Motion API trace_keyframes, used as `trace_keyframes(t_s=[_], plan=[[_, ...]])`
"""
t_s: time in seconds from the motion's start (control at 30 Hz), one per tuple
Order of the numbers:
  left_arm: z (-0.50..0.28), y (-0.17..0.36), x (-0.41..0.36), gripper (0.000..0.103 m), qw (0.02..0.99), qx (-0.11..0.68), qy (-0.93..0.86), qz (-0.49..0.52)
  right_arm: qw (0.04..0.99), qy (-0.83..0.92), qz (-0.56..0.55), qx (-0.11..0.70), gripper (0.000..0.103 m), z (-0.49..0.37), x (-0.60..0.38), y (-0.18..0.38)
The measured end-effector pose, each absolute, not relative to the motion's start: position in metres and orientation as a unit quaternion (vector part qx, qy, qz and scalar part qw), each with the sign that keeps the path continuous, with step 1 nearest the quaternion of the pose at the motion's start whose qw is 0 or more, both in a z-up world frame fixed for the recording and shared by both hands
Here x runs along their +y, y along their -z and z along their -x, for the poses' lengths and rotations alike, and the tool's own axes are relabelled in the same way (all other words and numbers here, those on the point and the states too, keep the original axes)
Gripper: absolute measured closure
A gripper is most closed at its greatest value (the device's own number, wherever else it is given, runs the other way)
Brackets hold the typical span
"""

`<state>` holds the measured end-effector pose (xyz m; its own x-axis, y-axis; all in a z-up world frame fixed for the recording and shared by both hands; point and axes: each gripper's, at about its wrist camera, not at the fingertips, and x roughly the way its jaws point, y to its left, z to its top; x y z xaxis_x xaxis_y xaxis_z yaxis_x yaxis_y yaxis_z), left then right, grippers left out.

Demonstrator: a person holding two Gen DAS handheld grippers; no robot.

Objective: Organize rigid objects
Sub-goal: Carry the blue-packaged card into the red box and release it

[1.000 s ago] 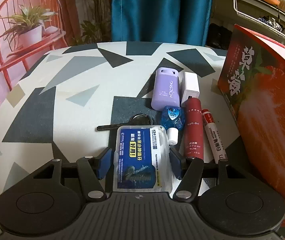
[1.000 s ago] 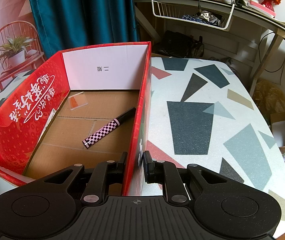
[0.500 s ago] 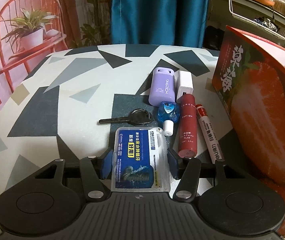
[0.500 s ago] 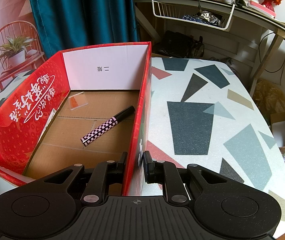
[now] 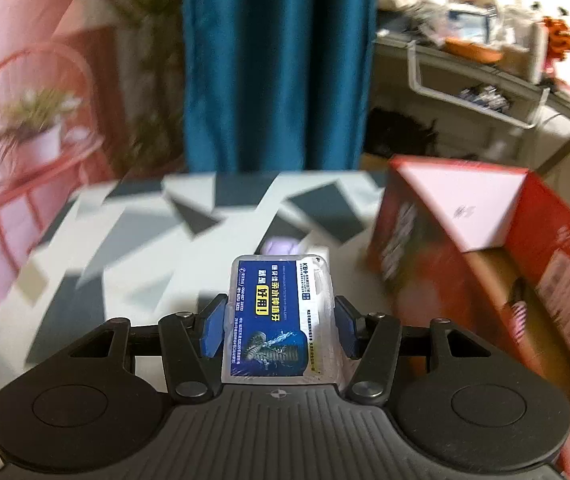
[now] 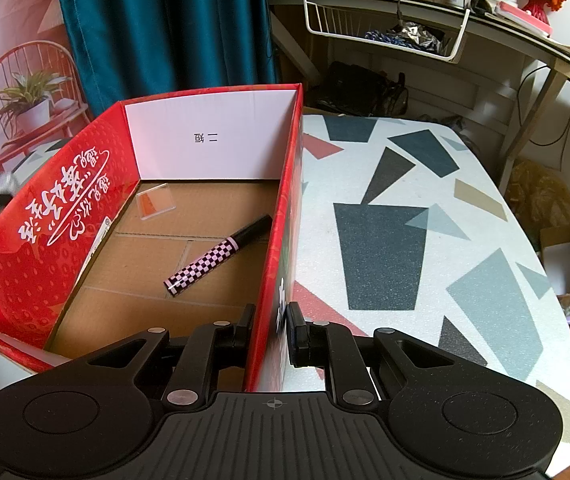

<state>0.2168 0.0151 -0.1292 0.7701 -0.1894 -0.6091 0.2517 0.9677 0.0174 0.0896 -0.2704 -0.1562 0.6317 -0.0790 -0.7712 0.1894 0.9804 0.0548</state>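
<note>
Your left gripper clamps a clear packet with a blue label by its two side edges, held above the patterned table; the red box sits open to its right. Your right gripper pinches the box's near right wall. Inside the box lie a checkered pen and a small clear card, apart from each other

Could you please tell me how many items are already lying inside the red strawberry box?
2. A checkered pen lies on the cardboard floor near the right wall, and a small clear card sits near the far white wall. The box's near corner is hidden, so more may be there.
</note>
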Motion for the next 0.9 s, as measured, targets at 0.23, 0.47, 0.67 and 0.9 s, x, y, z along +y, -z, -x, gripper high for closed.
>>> trace_keyframes(t_s=[0.23,0.47,0.67,0.9], plan=[[-0.228,0.093,-0.026,0.045,0.942,0.271,0.179,-0.083,0.901,0.074,-0.065,0.423,0.089,-0.09,-0.27,0.156],[-0.243,0.095,-0.085,0.045,0.927,0.268,0.242,-0.103,0.901,0.075,-0.063,0.422,0.089,-0.09,-0.27,0.155],[-0.259,0.111,-0.118,0.045,0.915,0.287,0.266,-0.095,0.901,0.072,-0.061,0.424,0.089,-0.091,-0.269,0.155],[-0.267,0.132,-0.134,0.048,0.903,0.301,0.274,-0.134,0.901,0.072,-0.061,0.423,0.088,-0.091,-0.269,0.155]])
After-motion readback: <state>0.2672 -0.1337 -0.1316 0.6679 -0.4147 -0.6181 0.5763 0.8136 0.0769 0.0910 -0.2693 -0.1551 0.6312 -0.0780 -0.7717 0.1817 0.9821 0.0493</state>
